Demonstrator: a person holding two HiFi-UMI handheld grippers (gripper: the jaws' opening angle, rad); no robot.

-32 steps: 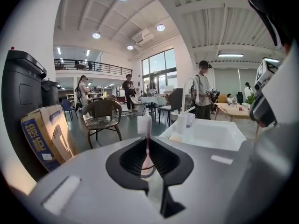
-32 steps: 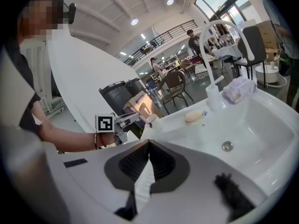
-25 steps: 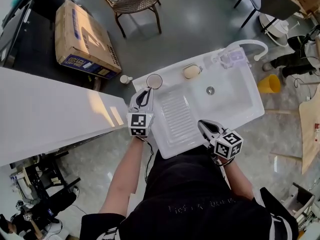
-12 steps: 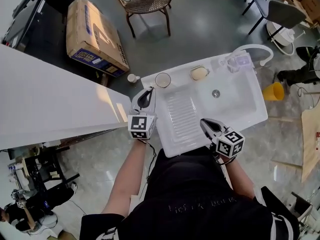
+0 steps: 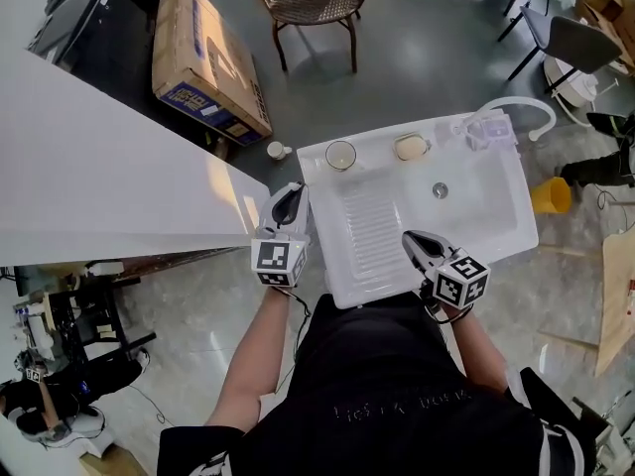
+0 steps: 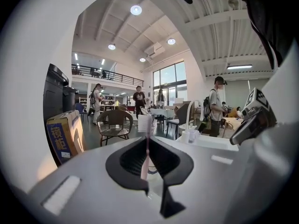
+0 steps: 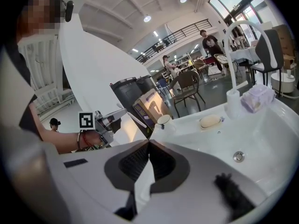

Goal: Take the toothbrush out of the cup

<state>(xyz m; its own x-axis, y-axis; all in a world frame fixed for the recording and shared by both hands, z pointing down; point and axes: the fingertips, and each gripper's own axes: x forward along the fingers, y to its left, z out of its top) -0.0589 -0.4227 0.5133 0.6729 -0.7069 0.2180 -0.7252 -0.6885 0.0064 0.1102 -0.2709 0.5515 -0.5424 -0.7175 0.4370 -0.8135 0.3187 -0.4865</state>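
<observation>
The left claw point(image 6: 148, 140) is clamped almost shut on the pink handle of the toothbrush point(image 6: 145, 124), and the white bristle head stands up just past its tips. Only the left gripper view shows this grip head-on, though the claw's own body fills its lower half and hides most of the sink. In the head view the same claw point(image 5: 289, 198) hangs just off the left edge of the sink point(image 5: 476, 216), and the brush is too thin to make out there. The right gripper view catches it from the side: the toothbrush point(image 7: 137, 121) juts from the left claw point(image 7: 126, 111) as a pale rod, apart from the cup point(image 7: 163, 120). The cup point(image 5: 340, 155) stands at the sink's far left corner, its inside too small to read. The right claw point(image 7: 149, 143) has its jaws together on nothing. From the head view it point(image 5: 412, 240) sits at the sink's near edge, which the person's body partly covers
</observation>
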